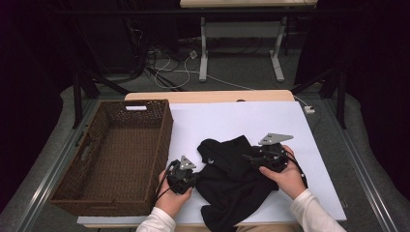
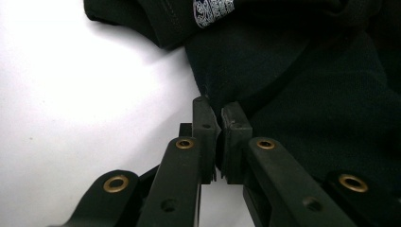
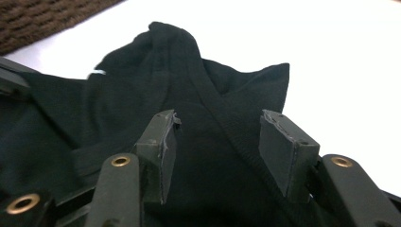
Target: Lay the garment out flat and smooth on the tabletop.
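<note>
A black garment (image 1: 232, 179) lies crumpled on the white table sheet (image 1: 241, 118), near the front edge. My left gripper (image 1: 195, 178) is at the garment's left edge, and in the left gripper view its jaws (image 2: 218, 118) are pressed together with the edge of the cloth (image 2: 307, 94) pinched at their tips. A small white printed mark (image 2: 213, 9) shows on a fold farther off. My right gripper (image 1: 247, 157) sits over the garment's upper right part. In the right gripper view its jaws (image 3: 220, 142) stand apart above the dark cloth (image 3: 203, 94), gripping nothing.
A dark brown woven basket (image 1: 163, 137) stands on the left side of the table, its corner in the right gripper view (image 3: 42, 19). White sheet lies bare behind and to the right of the garment. Table legs and cables are on the floor beyond.
</note>
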The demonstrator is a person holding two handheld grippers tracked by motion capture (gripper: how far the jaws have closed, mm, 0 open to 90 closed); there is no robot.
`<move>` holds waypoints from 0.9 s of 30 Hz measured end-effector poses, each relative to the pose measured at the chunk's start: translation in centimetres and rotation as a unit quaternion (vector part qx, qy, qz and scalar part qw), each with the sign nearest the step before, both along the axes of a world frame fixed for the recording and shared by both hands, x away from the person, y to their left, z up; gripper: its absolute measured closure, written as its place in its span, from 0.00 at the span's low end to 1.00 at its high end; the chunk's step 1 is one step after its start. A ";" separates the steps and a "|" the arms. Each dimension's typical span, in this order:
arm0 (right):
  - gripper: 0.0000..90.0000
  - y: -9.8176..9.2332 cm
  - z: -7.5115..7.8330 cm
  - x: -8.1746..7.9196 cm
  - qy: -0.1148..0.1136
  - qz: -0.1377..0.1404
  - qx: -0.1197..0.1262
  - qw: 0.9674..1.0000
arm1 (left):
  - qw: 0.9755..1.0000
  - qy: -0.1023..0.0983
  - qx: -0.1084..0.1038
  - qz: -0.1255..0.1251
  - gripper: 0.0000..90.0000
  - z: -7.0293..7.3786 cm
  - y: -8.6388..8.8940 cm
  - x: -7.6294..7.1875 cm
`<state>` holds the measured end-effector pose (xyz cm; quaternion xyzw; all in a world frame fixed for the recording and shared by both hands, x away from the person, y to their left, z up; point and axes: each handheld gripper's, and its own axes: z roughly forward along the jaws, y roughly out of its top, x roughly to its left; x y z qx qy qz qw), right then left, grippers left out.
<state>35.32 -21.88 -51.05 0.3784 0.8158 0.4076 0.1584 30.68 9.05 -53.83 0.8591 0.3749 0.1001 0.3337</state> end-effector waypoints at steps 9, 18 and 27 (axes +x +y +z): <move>0.60 1.1 -1.9 2.4 0.038 0.031 -0.042 0.998 | 1.000 0.003 -0.007 0.005 0.96 -0.1 0.2 0.3; 0.97 0.4 -1.1 1.9 0.047 0.044 -0.024 0.998 | 1.000 0.001 -0.007 0.011 0.96 0.0 0.4 0.2; 0.97 -4.9 0.9 2.4 -0.017 -0.077 0.023 0.997 | 1.000 -0.004 -0.006 0.016 0.96 0.3 0.8 0.1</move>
